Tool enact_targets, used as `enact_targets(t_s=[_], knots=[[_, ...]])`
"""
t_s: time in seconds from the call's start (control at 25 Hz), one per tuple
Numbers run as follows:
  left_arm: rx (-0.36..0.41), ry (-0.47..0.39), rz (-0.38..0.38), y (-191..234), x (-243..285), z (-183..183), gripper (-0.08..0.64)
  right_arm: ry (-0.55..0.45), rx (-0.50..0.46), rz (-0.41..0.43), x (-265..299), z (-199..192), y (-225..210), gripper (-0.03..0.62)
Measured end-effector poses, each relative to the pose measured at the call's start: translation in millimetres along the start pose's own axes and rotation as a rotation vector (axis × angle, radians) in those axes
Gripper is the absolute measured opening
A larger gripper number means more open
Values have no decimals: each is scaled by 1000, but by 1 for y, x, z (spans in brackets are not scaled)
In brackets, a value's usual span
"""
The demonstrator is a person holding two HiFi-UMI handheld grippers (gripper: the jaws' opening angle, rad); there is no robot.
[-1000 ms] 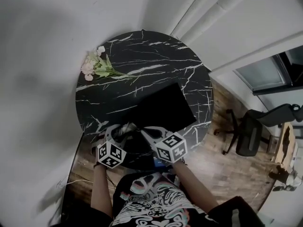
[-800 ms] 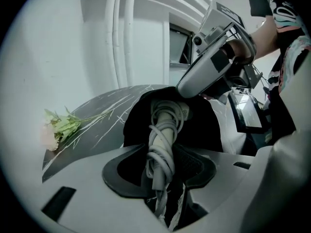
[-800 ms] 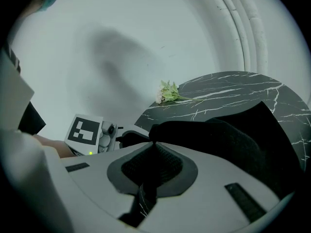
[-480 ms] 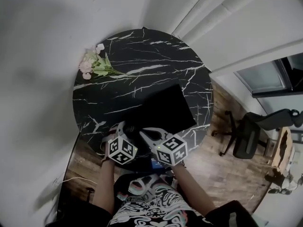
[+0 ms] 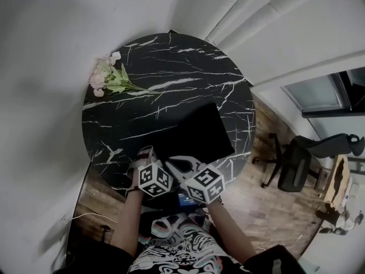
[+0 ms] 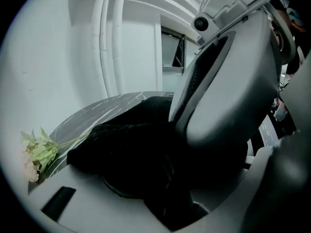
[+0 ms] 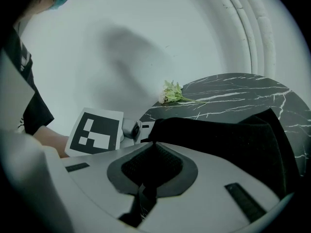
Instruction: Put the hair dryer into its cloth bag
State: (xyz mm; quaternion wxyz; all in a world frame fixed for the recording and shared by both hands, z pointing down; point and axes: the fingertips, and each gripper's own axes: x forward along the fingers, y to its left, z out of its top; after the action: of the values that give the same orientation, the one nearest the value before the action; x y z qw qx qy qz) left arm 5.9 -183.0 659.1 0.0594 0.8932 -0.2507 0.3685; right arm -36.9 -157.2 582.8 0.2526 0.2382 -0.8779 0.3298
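While both grippers sit at the lower middle of the head view, the black cloth bag (image 5: 194, 133) lies flat on the round black marble table (image 5: 188, 67), its near edge at the table's lower rim where the 2 tools meet it. The left gripper (image 5: 145, 154) sits just left of the right gripper (image 5: 178, 163), nearly touching it, each with its marker cube turned up toward the camera. In the right gripper view, the right gripper's fingers (image 7: 204, 188) are pressed together on a thin fold of the bag's cloth, which comes out of the seam in the lower middle of the frame, while the rest of the bag spreads across the table at the right. In the left gripper view, the left gripper's fingers (image 6: 73, 198) are closed on dark cloth of the same bag, which fills the middle and bottom of the frame, and the right gripper's pale body fills the upper right. The hair dryer itself does not show in any view; whether it is inside the bag cannot be told. A small bunch of pale flowers (image 5: 105, 79) lies at the table's upper left edge, well apart from the bag.
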Motion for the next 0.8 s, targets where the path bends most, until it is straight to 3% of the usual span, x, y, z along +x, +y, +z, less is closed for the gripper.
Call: enact_targets(t_s=[0.4, 0.44, 0.56, 0.68, 0.8], knots=[[-7, -11, -29, -6, 17, 1, 184, 34, -5, 11, 4, -6, -10, 25], [-5, -12, -48, -9, 17, 0, 195, 36, -8, 5, 4, -6, -10, 25], [28, -9, -94, -17, 15, -1, 315, 40, -29, -41, 6, -7, -14, 26], [42, 3, -106, -23, 6, -6, 346, 28, -43, -59, 3, -7, -12, 26], [6, -2, -95, -25, -11, -13, 360, 5, -52, -64, -4, -3, -7, 37]])
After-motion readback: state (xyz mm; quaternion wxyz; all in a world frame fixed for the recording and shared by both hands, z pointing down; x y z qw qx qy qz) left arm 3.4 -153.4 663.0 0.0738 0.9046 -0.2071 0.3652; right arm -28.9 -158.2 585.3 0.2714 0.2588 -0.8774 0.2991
